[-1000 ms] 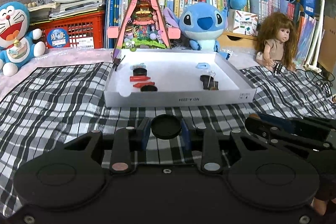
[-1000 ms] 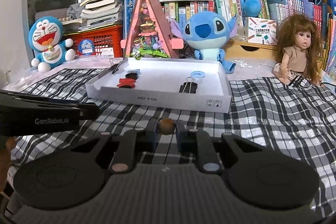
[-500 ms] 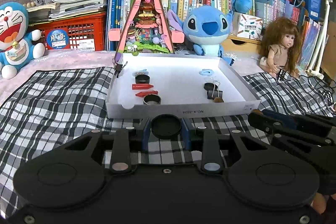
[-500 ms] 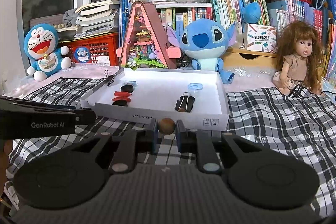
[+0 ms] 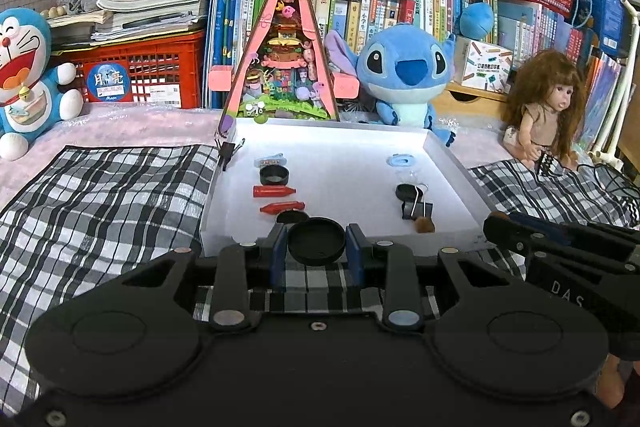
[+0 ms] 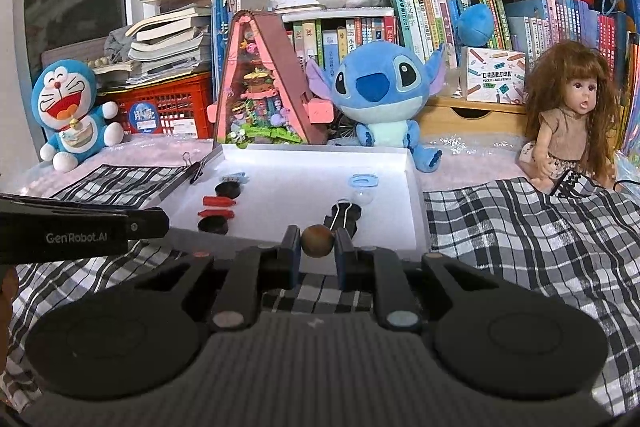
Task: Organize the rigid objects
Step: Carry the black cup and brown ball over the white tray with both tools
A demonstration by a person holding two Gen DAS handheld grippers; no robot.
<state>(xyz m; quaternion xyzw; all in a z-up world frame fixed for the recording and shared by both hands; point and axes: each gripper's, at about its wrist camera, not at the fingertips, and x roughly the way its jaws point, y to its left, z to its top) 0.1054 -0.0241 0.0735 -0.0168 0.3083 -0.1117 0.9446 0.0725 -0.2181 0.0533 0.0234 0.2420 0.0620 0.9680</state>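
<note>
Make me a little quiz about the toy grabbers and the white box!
1. True or false: the left hand-held gripper holds a black round cap.
2. What does the right hand-held gripper hold? A) a red crayon B) a small brown ball C) a blue clip
3. Fill in: the two red crayons lie in the ____ half of the white tray.

Key: 1 true. 2 B, the small brown ball. 3 left.
</note>
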